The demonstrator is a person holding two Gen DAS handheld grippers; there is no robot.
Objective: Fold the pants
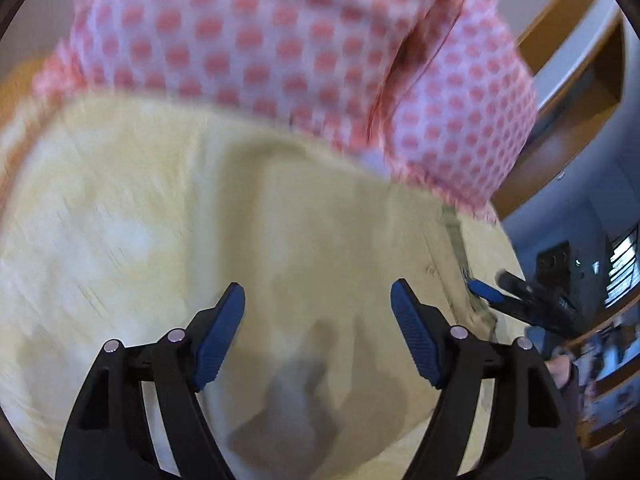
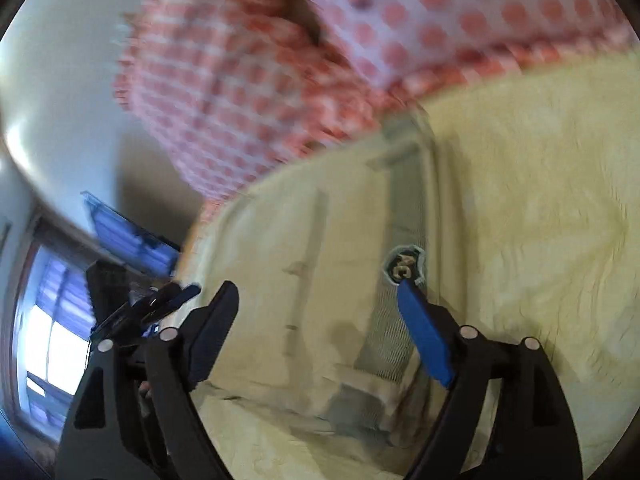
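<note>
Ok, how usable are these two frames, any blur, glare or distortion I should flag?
Left wrist view: motion blur smears the pink dotted cloth and the cream pants; the left gripper stays sharp, open, casting a soft shadow. Right wrist view: similar smear, the pants button barely readable, the window blown out, the right gripper crisp and open. Fisheye bending in both.

Bright window, wooden shelving

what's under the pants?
The cream pants lie on a yellowish sheet, with a pink dotted cloth beyond them. Whatever is beneath the sheet is covered.
</note>
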